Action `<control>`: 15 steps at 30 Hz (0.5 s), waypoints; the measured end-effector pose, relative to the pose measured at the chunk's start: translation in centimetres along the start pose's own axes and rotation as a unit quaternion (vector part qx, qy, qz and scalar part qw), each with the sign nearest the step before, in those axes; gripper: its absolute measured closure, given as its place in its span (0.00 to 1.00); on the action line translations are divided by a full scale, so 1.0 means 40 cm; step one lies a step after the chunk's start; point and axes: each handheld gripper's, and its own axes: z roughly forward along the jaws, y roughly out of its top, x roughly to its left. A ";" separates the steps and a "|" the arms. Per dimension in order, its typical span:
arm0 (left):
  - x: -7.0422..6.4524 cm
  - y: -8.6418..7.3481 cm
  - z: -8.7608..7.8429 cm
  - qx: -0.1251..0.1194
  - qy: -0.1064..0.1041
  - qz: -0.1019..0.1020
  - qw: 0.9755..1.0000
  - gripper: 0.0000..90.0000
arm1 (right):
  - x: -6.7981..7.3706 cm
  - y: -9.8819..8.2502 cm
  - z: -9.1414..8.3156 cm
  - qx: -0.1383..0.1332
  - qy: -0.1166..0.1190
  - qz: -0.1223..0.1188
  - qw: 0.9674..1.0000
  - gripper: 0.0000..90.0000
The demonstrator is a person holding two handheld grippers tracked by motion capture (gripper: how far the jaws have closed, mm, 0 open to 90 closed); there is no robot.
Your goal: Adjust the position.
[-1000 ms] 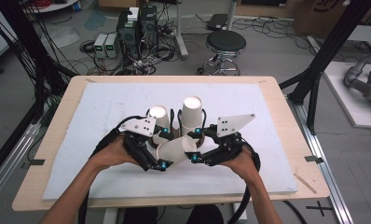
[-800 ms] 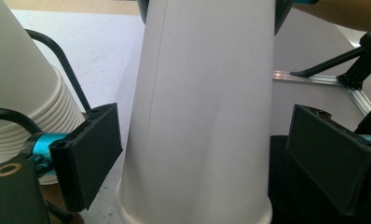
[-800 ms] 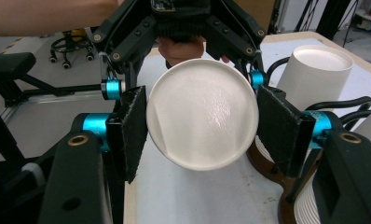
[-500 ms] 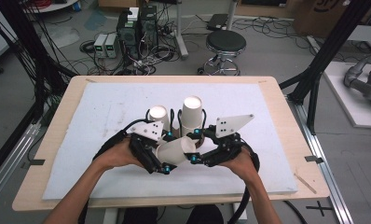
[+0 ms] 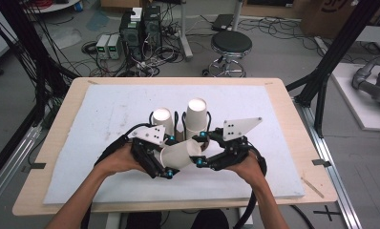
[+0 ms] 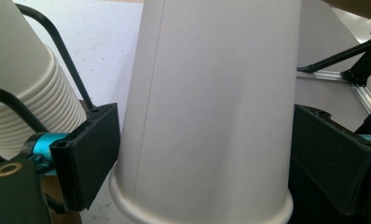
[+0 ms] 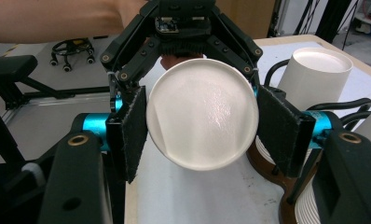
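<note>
A white paper cup [image 5: 182, 153] lies on its side just above the white mat, held between both grippers. My left gripper [image 5: 171, 156] is shut on its wide rim end; in the left gripper view both black pads [image 6: 88, 149] press the cup wall [image 6: 211, 93]. My right gripper [image 5: 200, 149] is shut on the narrow base end. In the right gripper view its pads [image 7: 134, 130] flank the round cup base [image 7: 202, 116], with the left gripper [image 7: 183, 28] behind.
Two stacks of upturned white cups [image 5: 162, 118] [image 5: 196, 112] stand just behind the grippers, one also in the right gripper view [image 7: 321, 74]. Black cables loop around them. The white mat [image 5: 107, 114] covers the wooden table [image 5: 298, 143]. A stool [image 5: 231, 45] stands beyond.
The left gripper has edged slightly towards the right one with the cup still between both. The right hand has kept still.
</note>
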 end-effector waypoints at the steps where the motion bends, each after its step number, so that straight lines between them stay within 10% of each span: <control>1: -0.001 -0.002 0.000 0.000 0.001 -0.002 1.000 0.12 | 0.000 0.000 -0.001 0.000 0.000 0.000 1.000 0.42; 15: -0.002 -0.028 0.001 -0.027 0.003 -0.018 0.999 0.12 | 0.002 -0.014 -0.003 -0.016 0.001 0.005 1.000 0.42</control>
